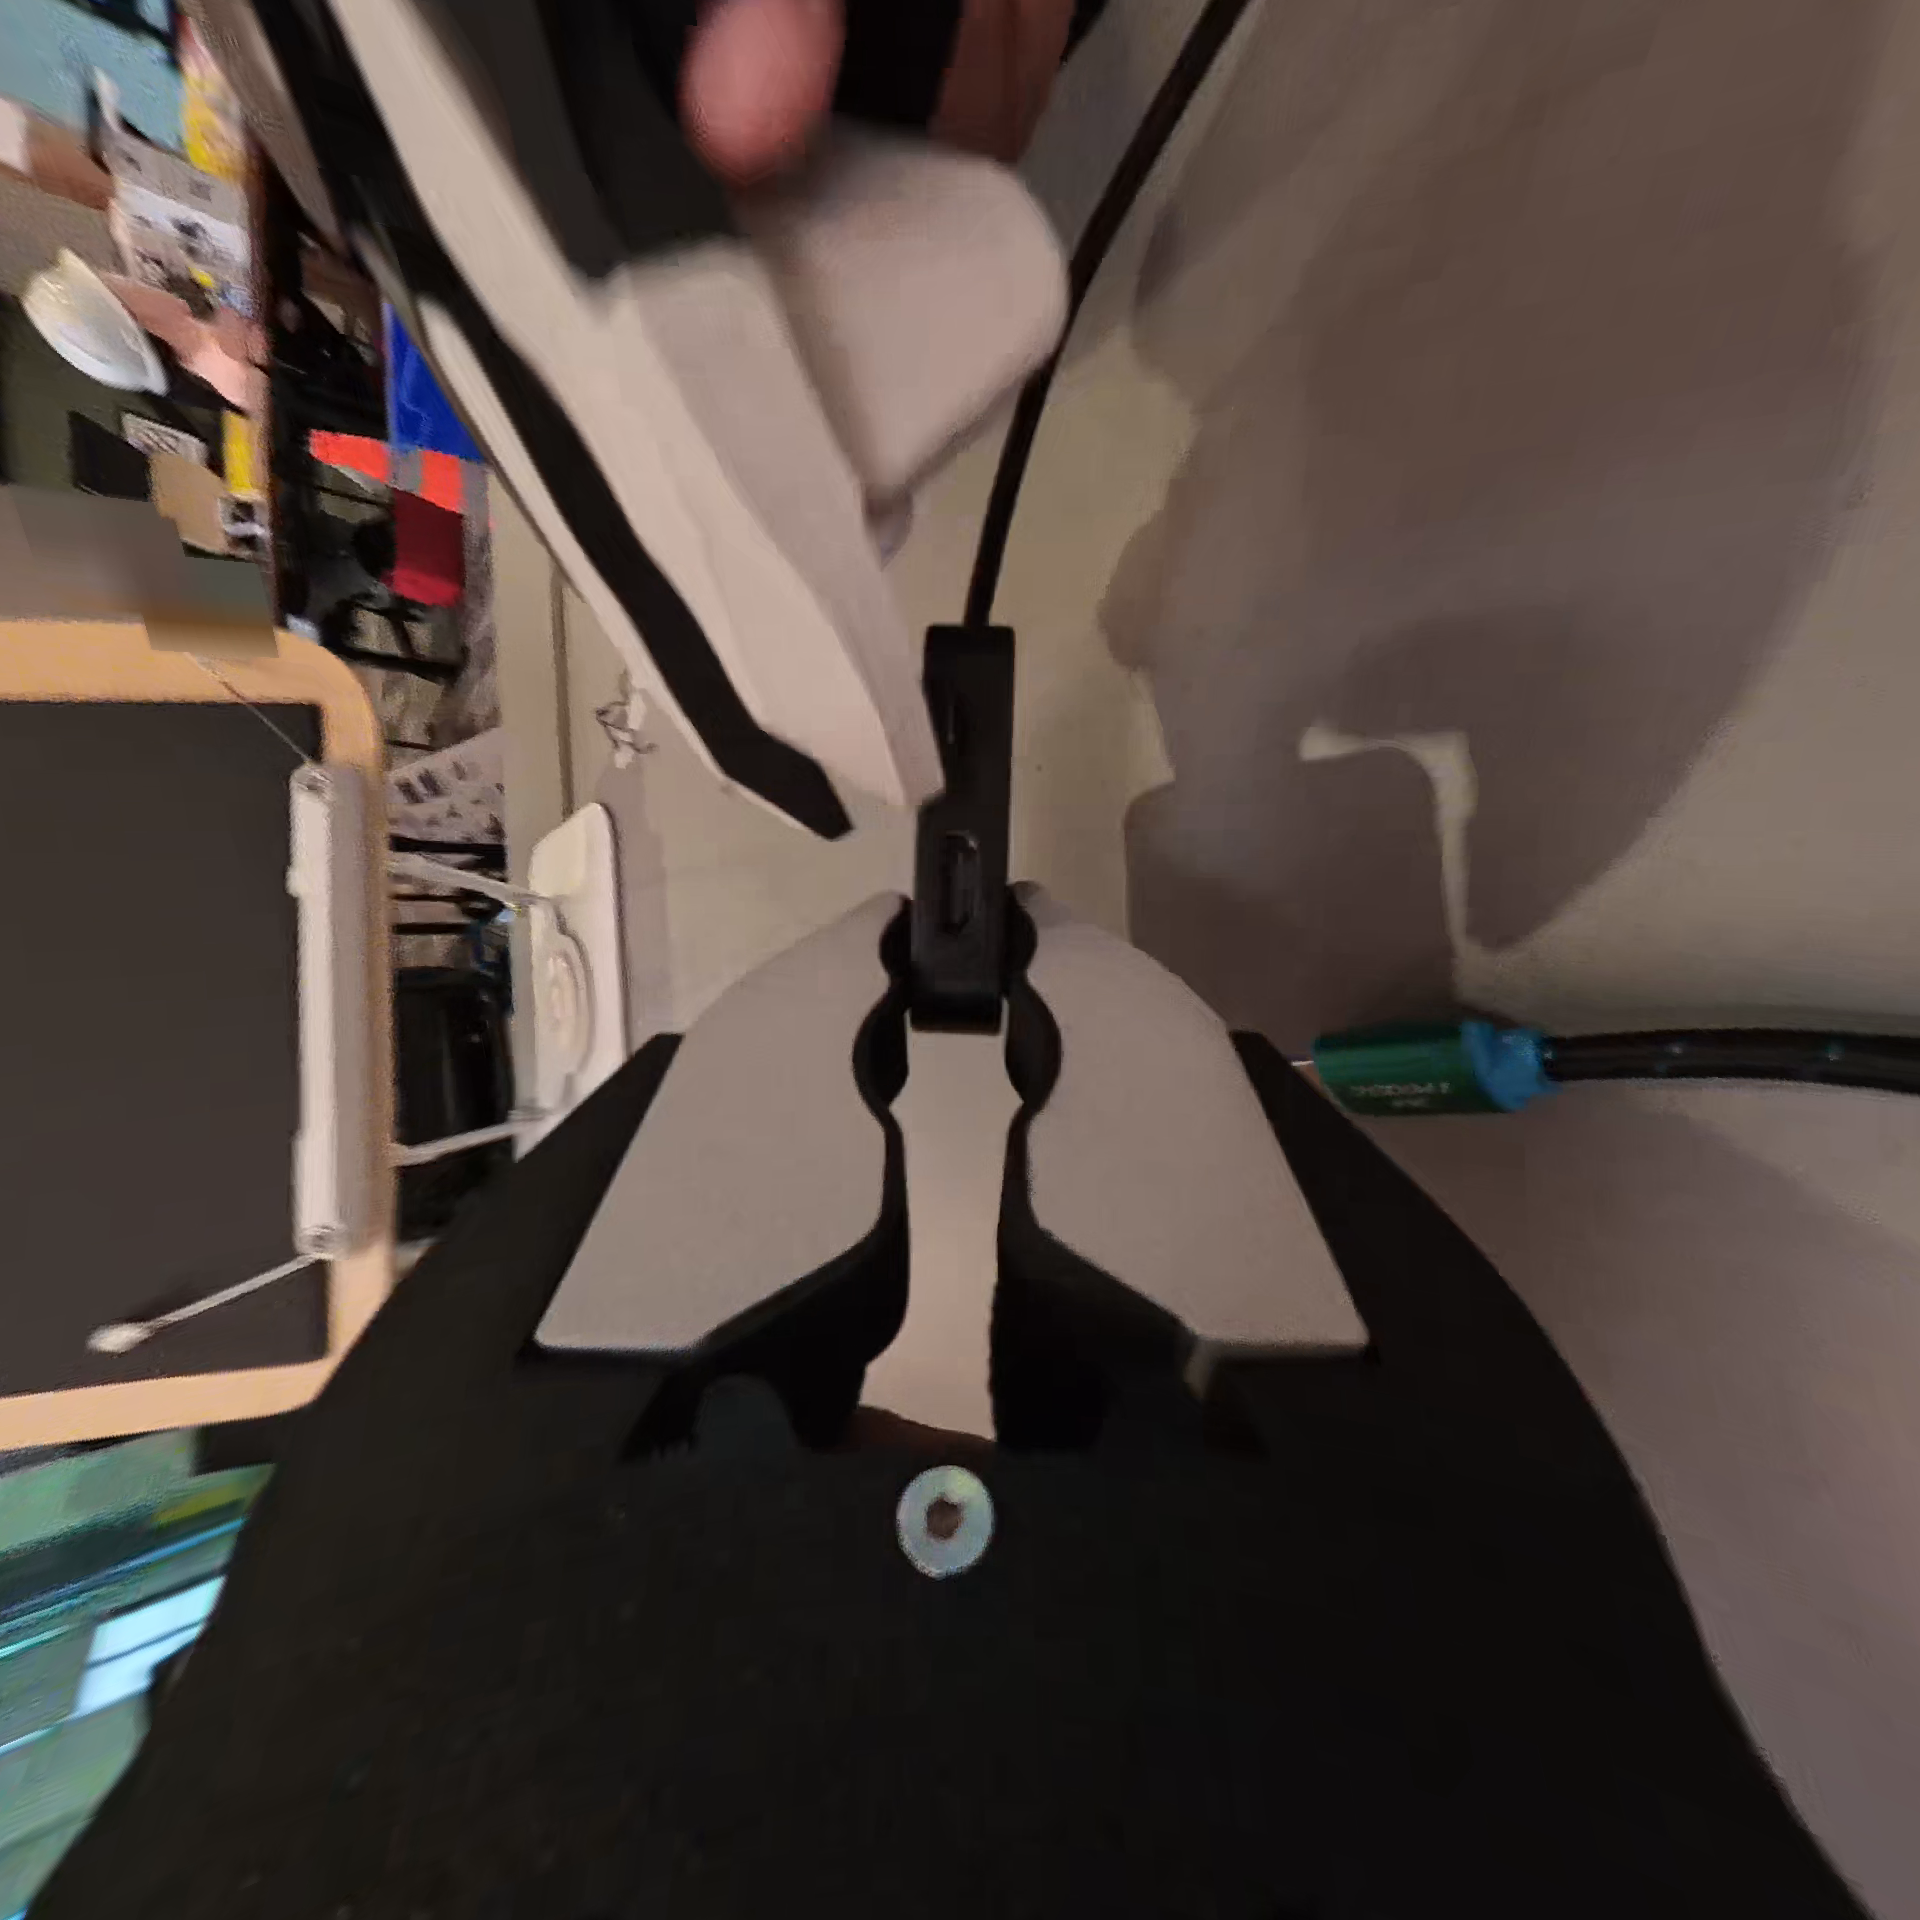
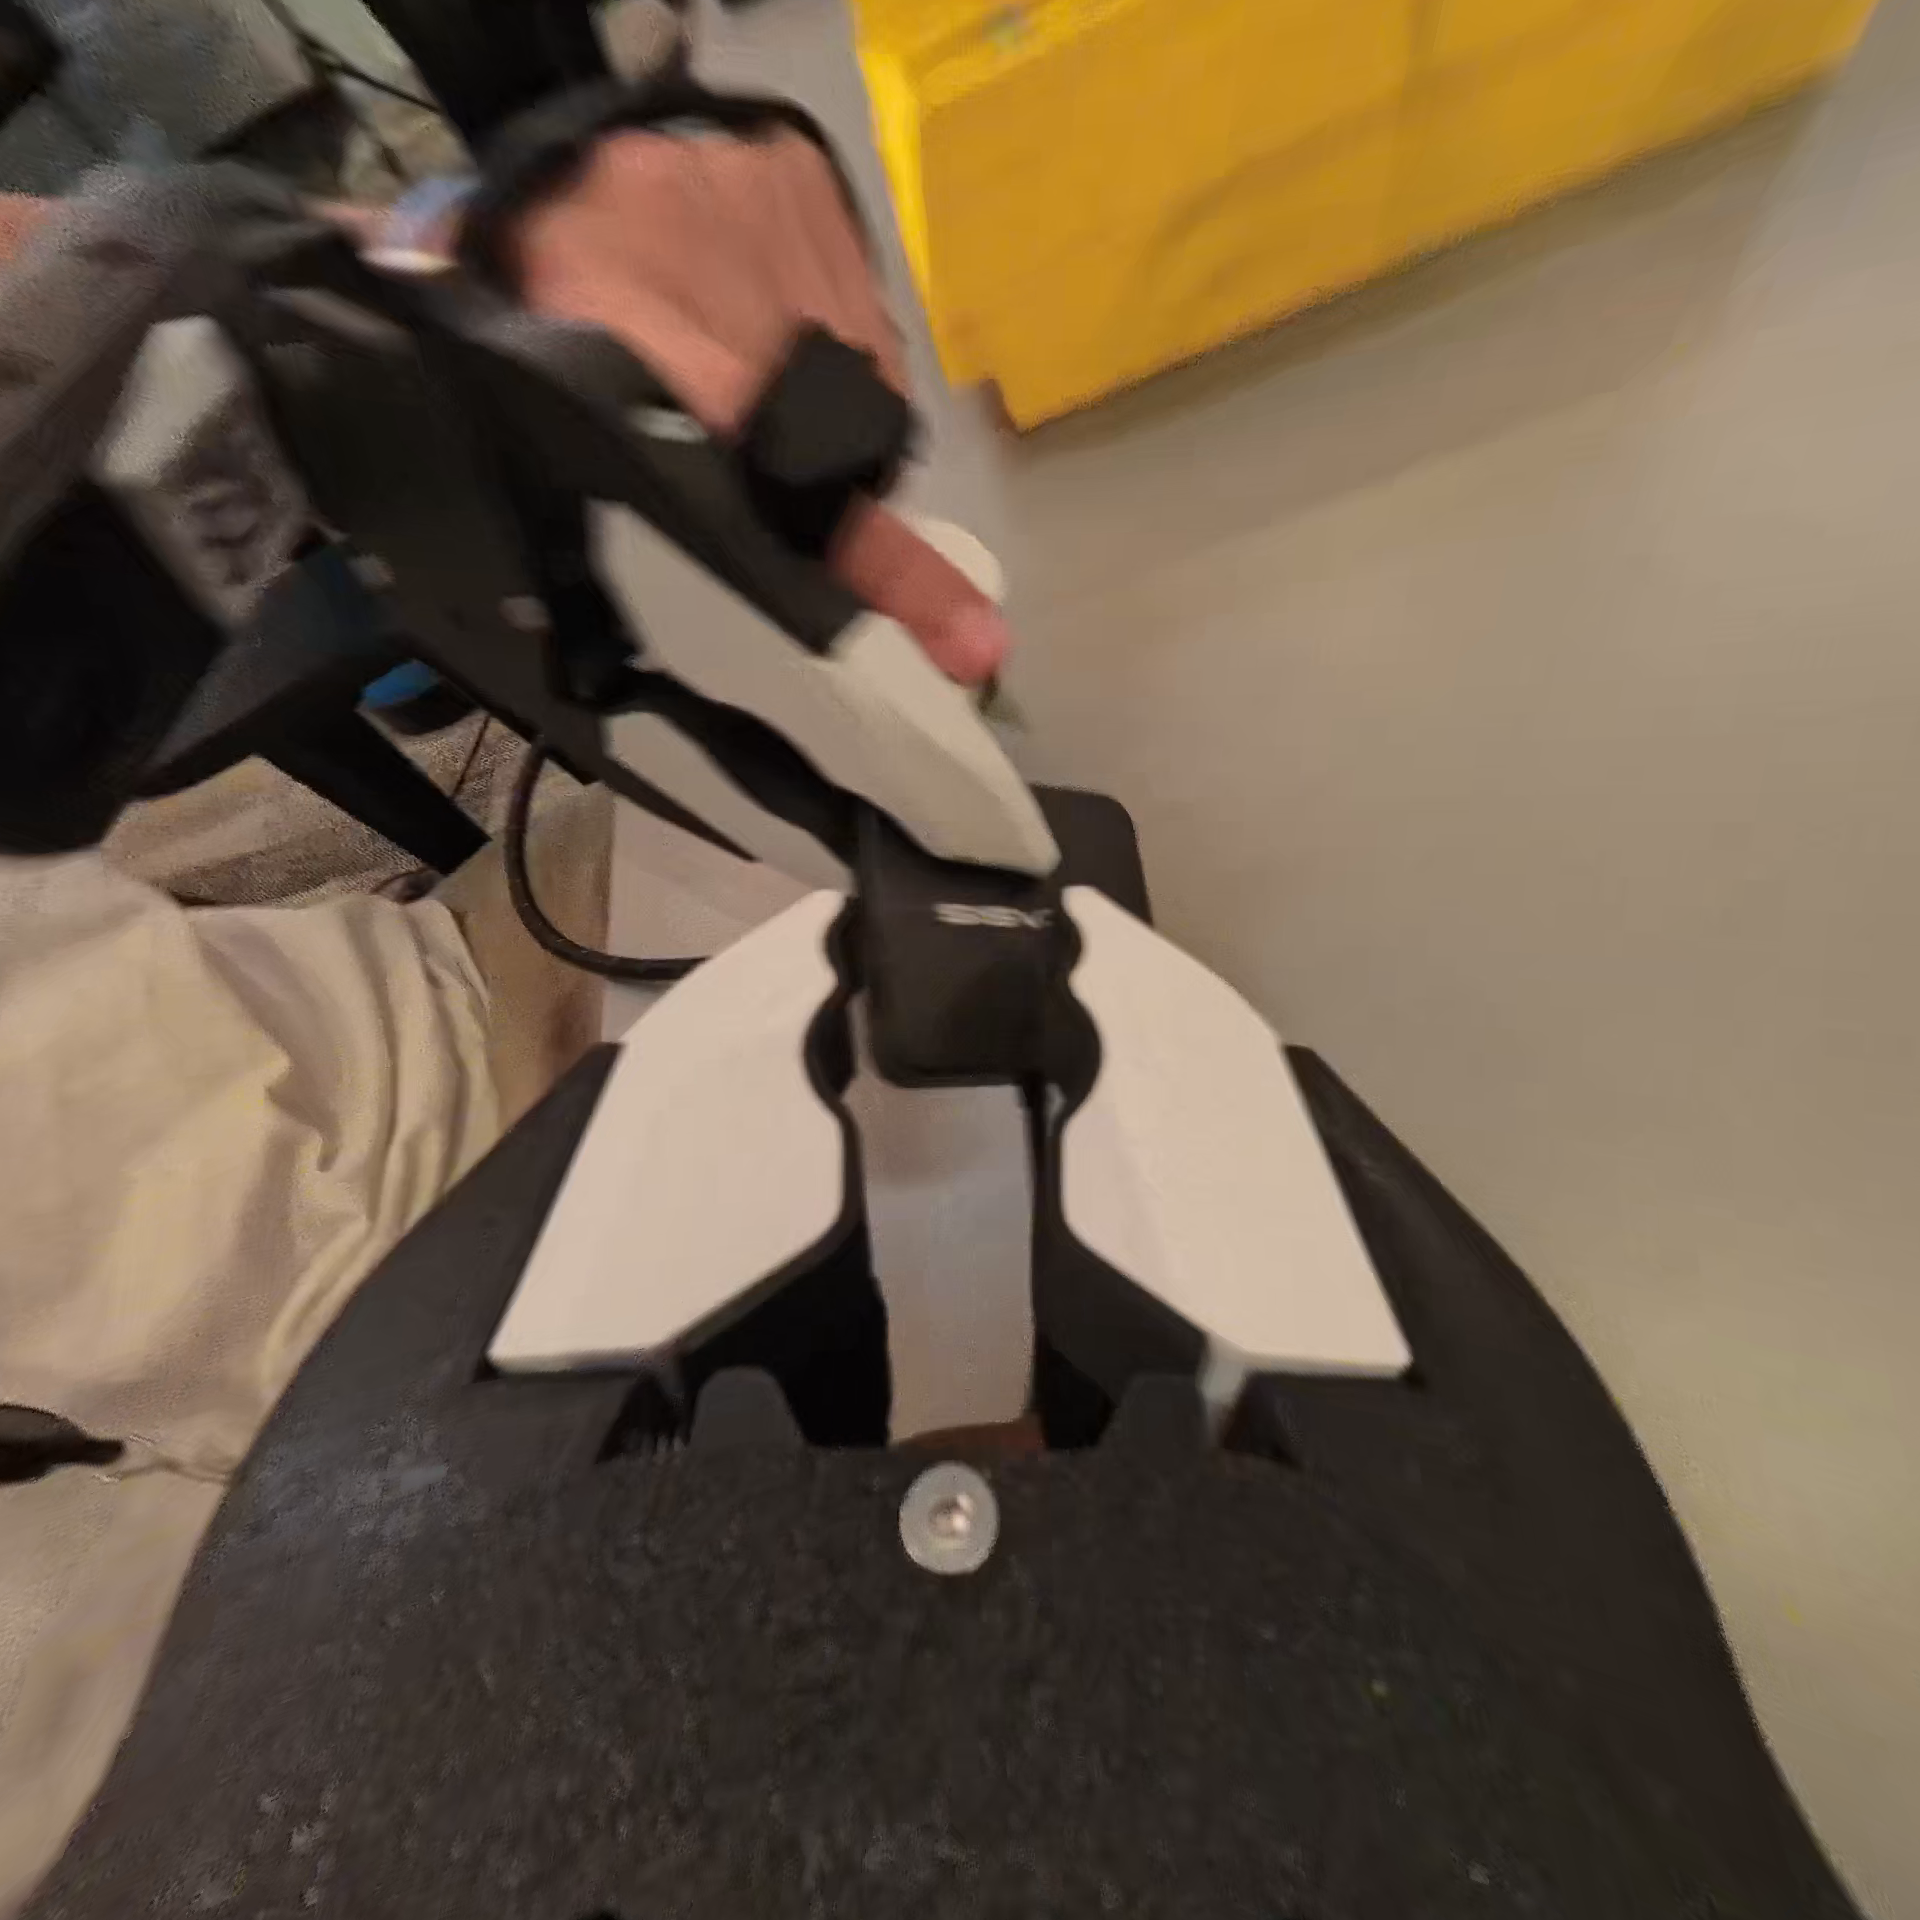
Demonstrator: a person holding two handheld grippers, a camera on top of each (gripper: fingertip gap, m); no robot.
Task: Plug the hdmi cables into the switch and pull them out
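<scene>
between the fingers of the left gripper (image 1: pixel 958 961), above the pale bench (image 1: pixel 1558 1455), sits the black switch (image 1: pixel 961 831), pinched by its near end with one empty port facing the camera and its thin black lead running away toward the far edge. the right gripper (image 2: pixel 956 987) is closed on a black plug body (image 2: pixel 961 977), and in its own view the left gripper's white finger lies right against that body, so the two tools meet at the same spot. whether this plug is seated, going in or coming out cannot be told through the blur; it reads as the joining or parting stroke at the switch. a green plug (image 1: pixel 1423 1070) with a braided cable lies on the bench to the right, loose and apart. next the right gripper needs a straight push or pull along the port's line while the left holds the switch steady.
</scene>
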